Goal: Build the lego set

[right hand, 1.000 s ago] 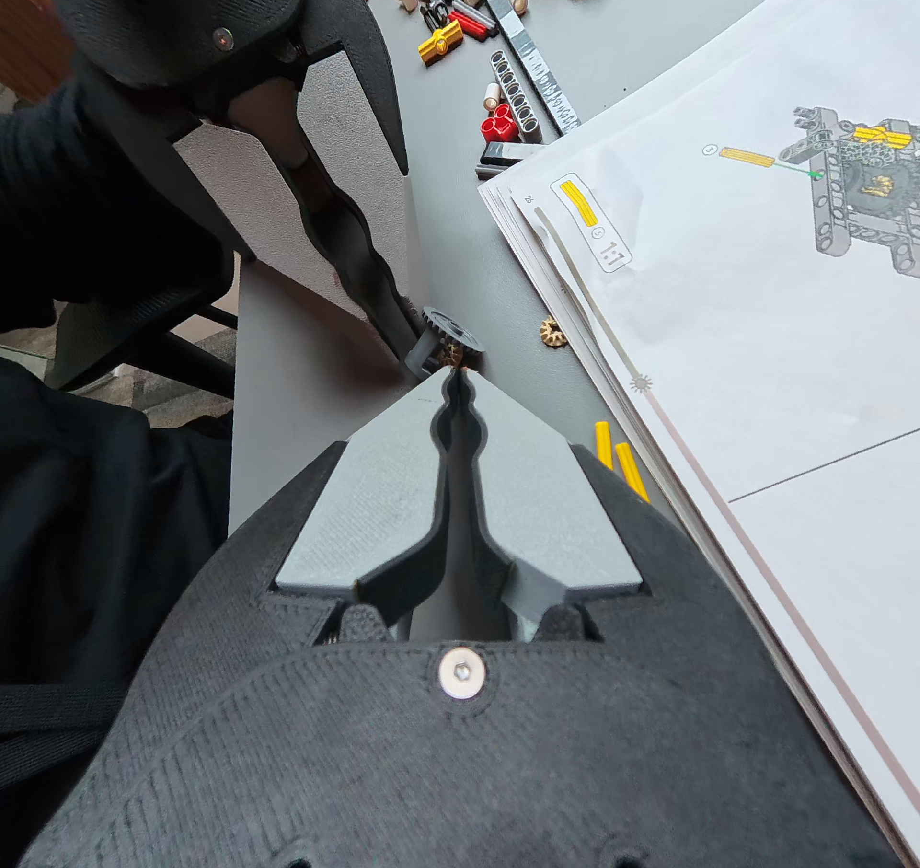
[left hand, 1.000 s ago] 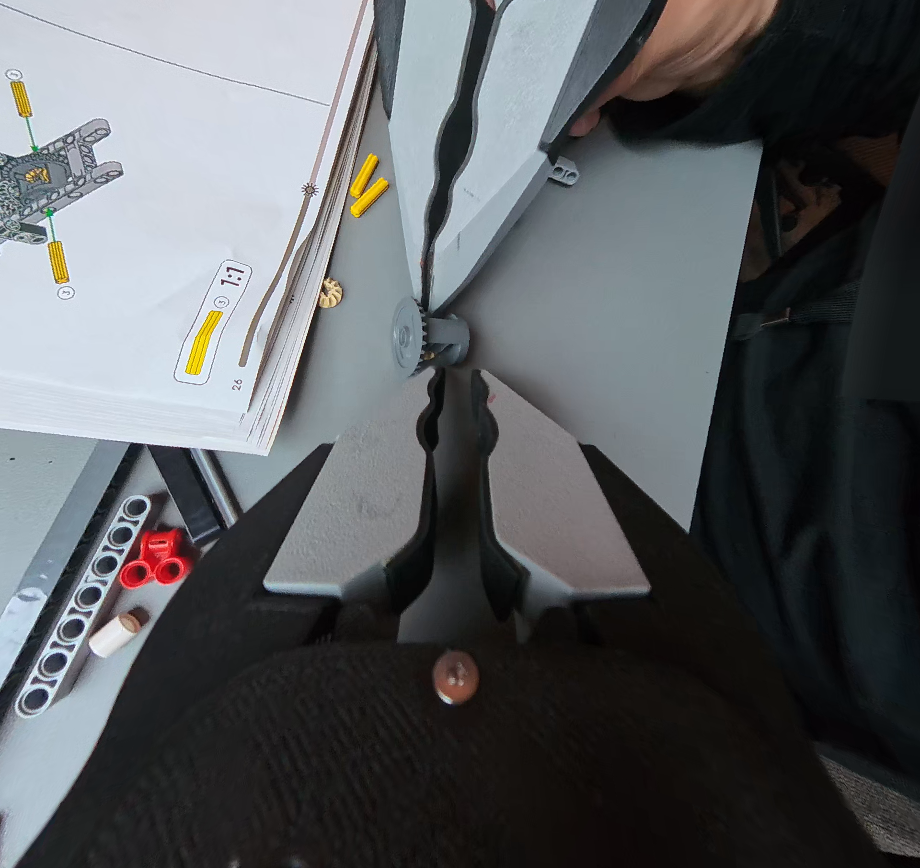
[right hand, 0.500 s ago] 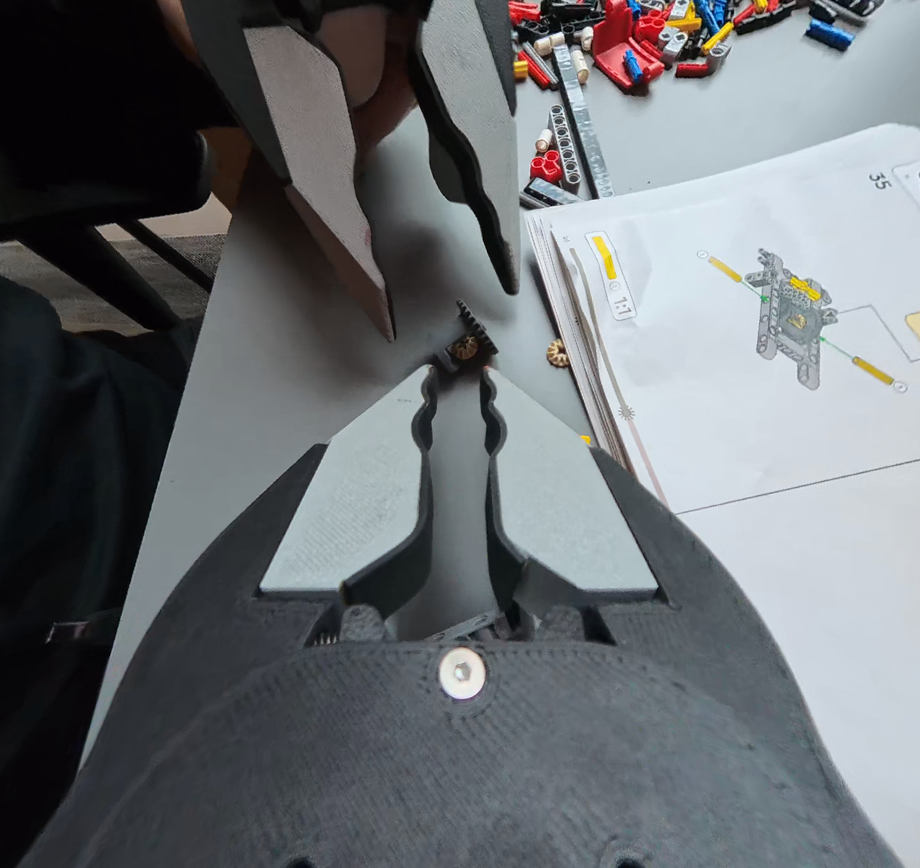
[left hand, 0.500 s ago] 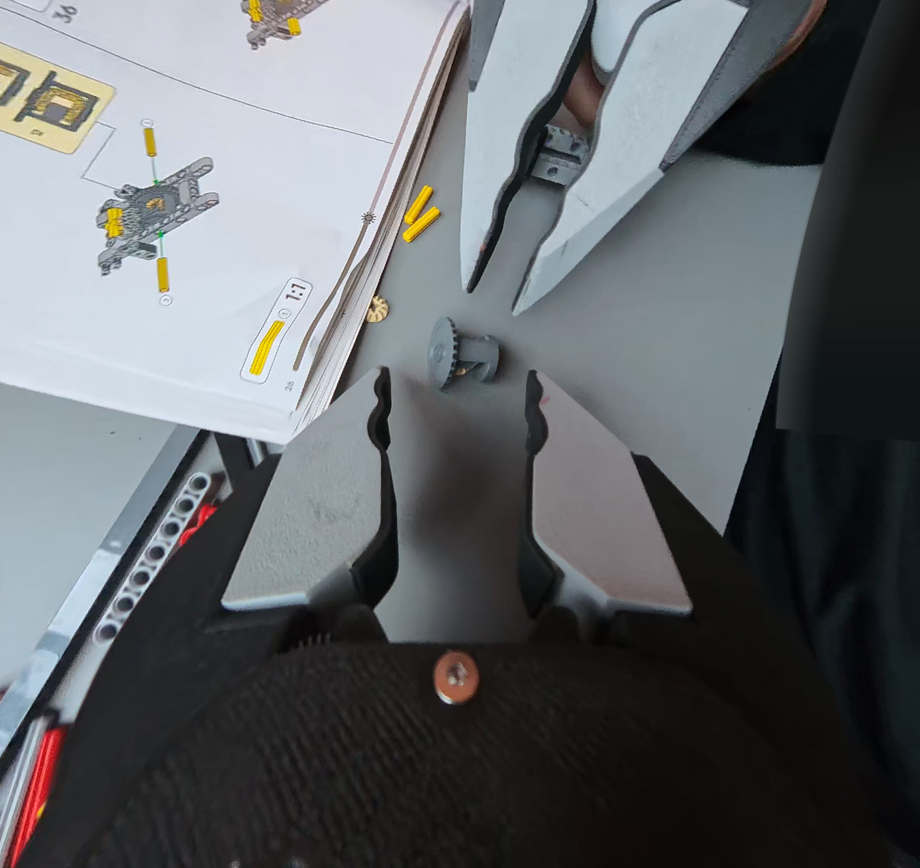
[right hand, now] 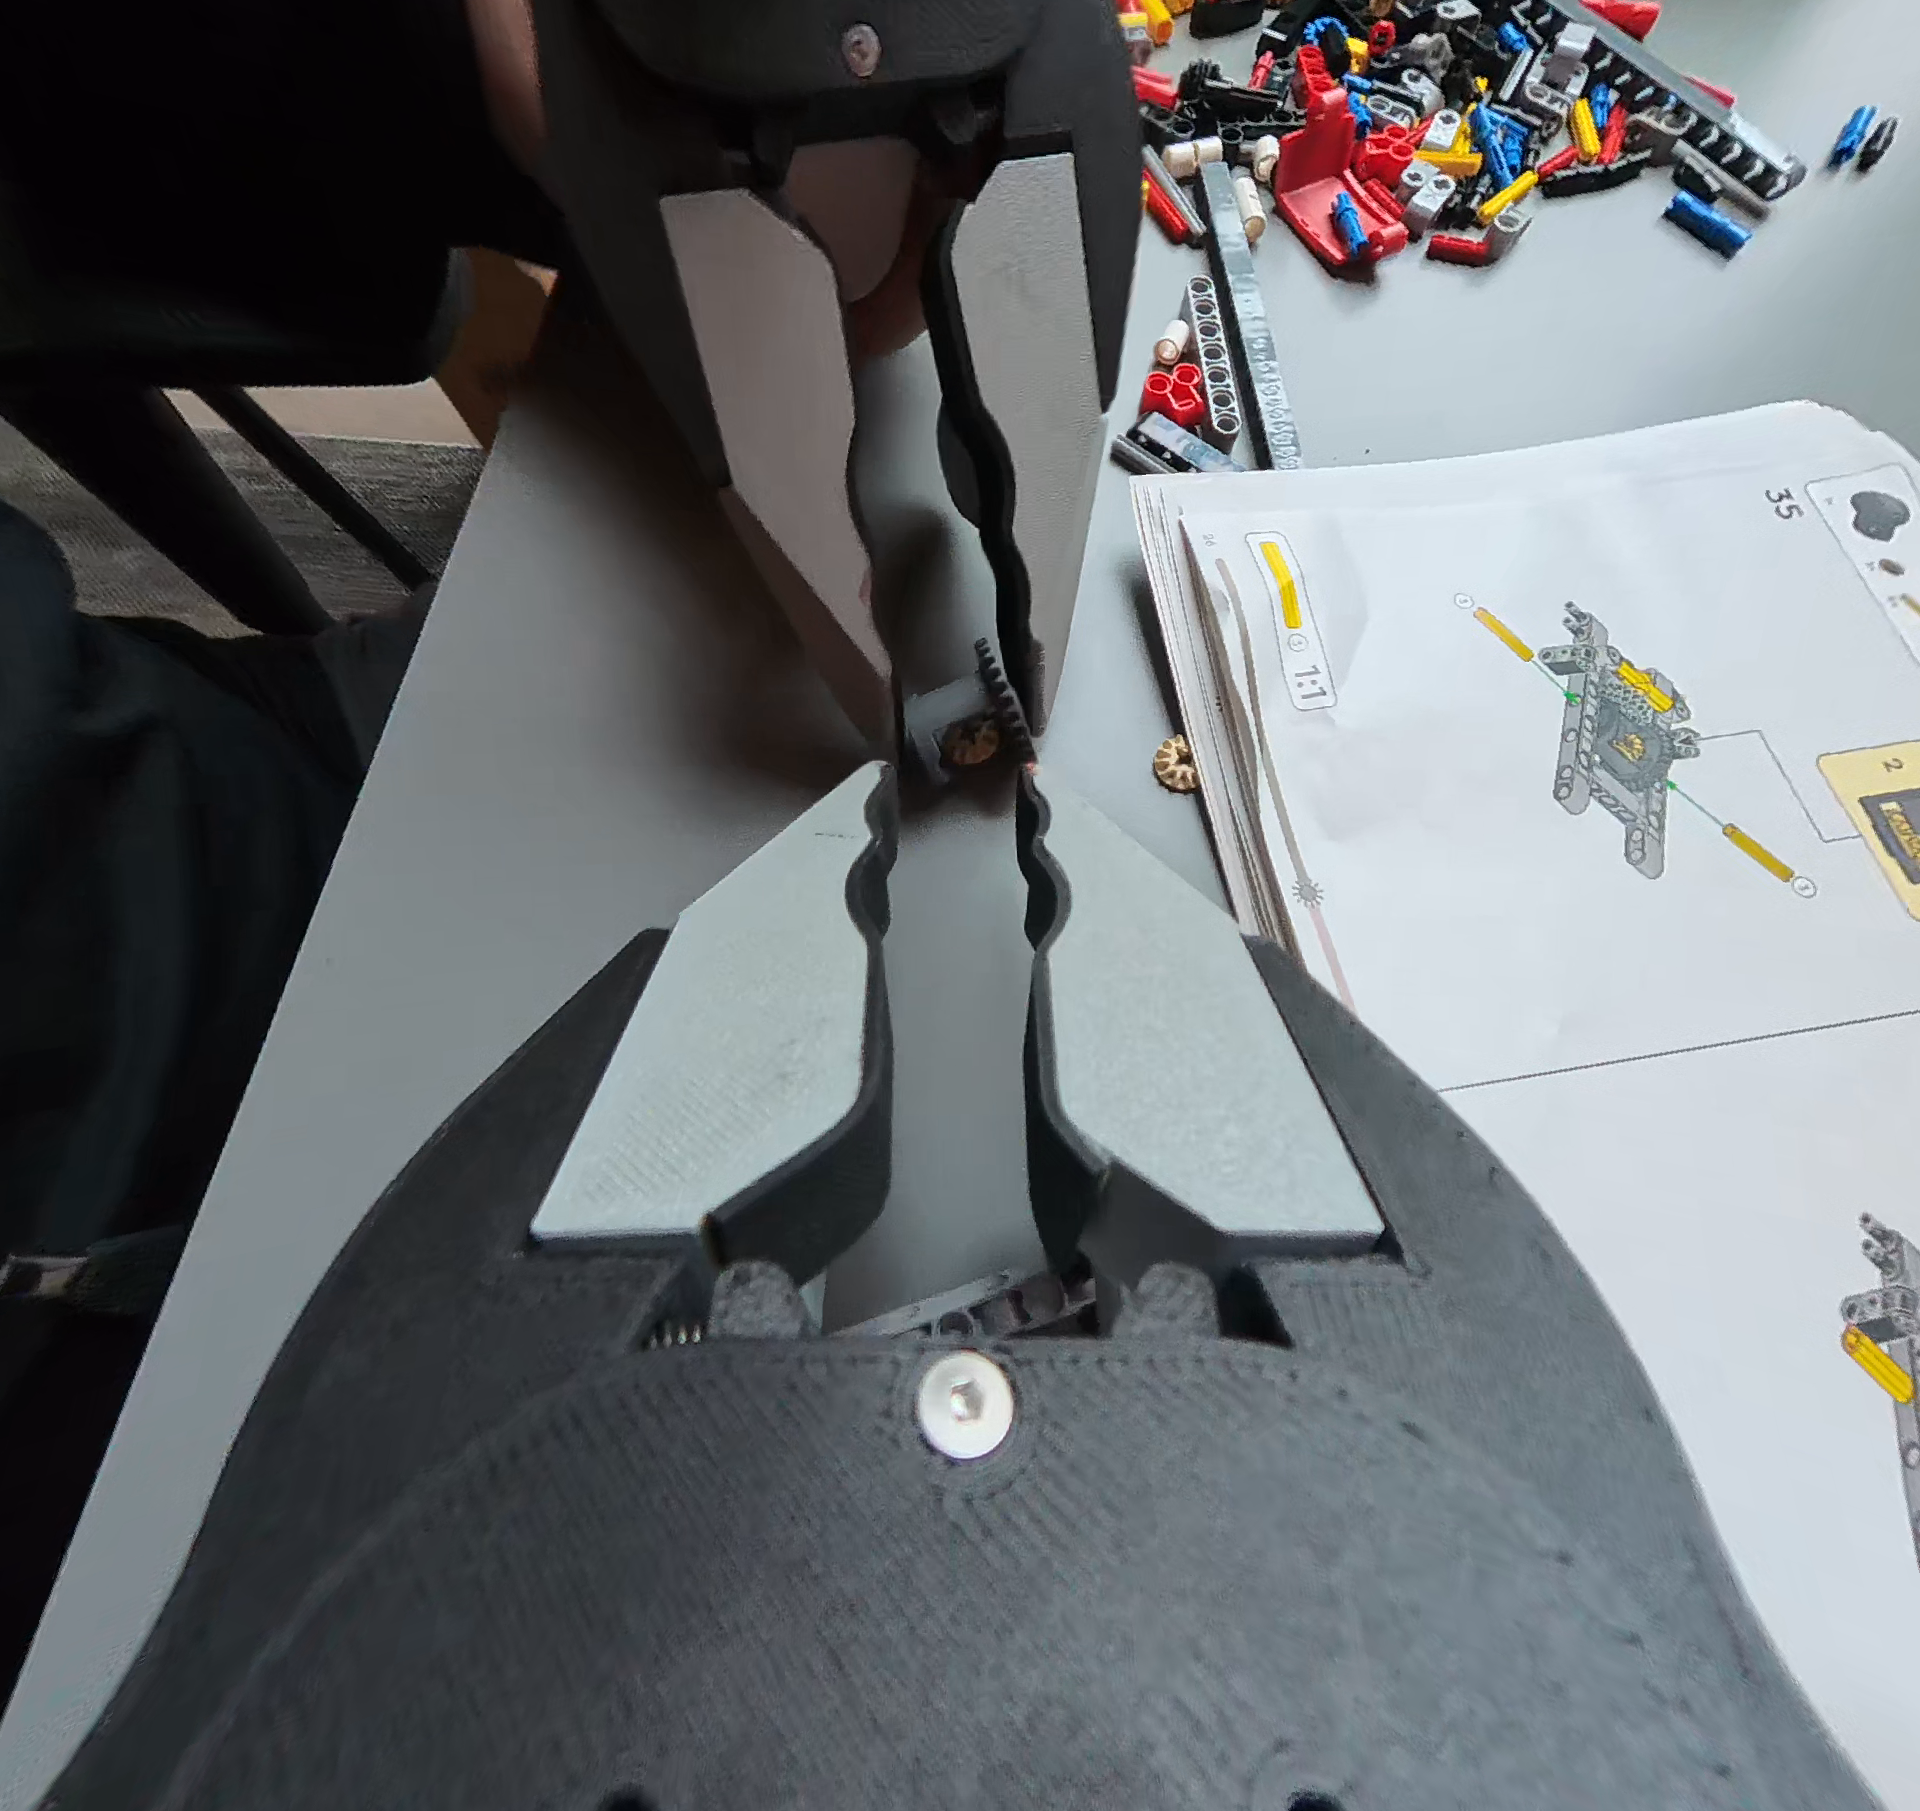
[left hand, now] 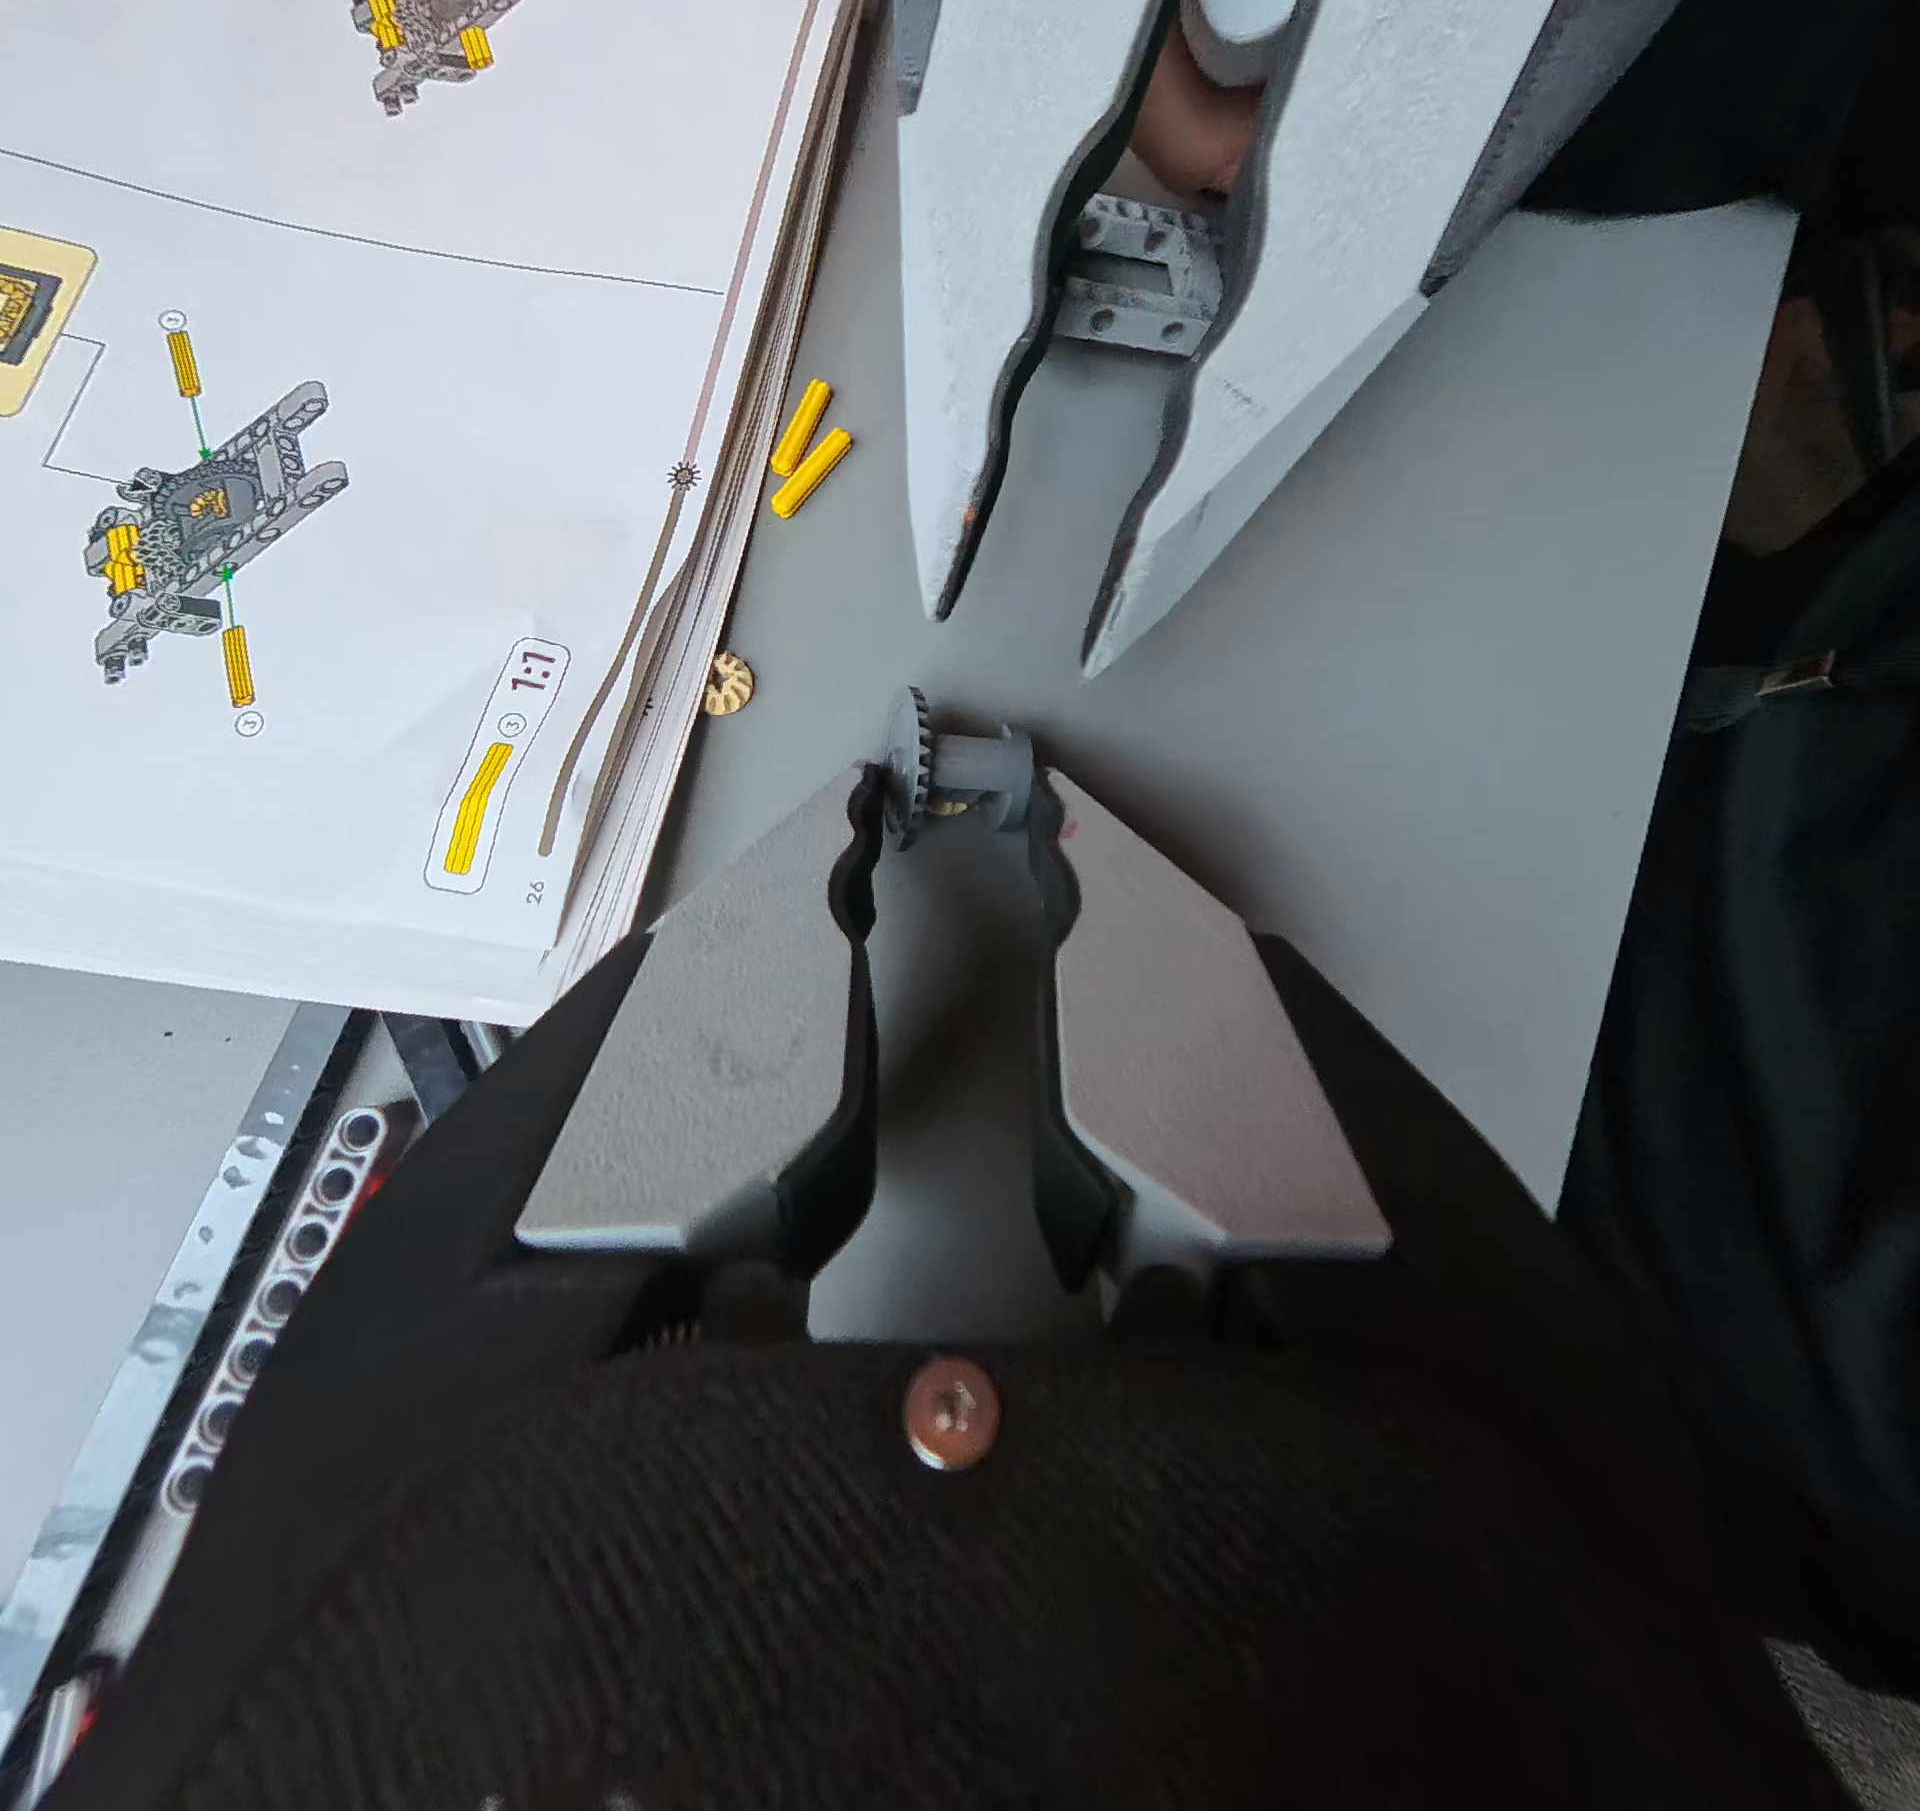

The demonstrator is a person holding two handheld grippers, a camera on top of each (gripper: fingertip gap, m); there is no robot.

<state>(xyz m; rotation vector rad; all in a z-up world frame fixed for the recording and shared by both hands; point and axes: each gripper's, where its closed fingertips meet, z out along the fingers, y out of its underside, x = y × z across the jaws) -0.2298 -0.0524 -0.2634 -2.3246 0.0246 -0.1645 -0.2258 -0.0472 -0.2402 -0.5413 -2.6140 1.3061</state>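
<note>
A grey gear assembly (left hand: 961, 769), a toothed wheel on a short hub with a tan gear inside, rests on the grey table (left hand: 1351, 722). My left gripper (left hand: 956, 795) is shut on it, one fingertip against the toothed wheel and the other against the hub end. In the right wrist view the left gripper (right hand: 966, 712) comes down from above onto the same assembly (right hand: 961, 722). My right gripper (right hand: 956, 795) is open and empty, its tips just short of the assembly. In the left wrist view the right gripper (left hand: 1018, 634) faces mine, with a small grey frame piece (left hand: 1132, 291) lying deep between its fingers.
The open instruction booklet (right hand: 1558, 774) lies beside the grippers. A loose tan gear (left hand: 727, 683) and two yellow axles (left hand: 810, 457) lie at its edge. A pile of mixed pieces (right hand: 1455, 130) and a long grey beam (right hand: 1210, 359) lie beyond. The table edge (right hand: 447, 639) is close. My two grippers' fingertips are within a few centimetres of each other.
A second ago the right gripper was shut on the gear assembly. It opened and let go, both grippers stood open, and now the left gripper has closed on the assembly.
</note>
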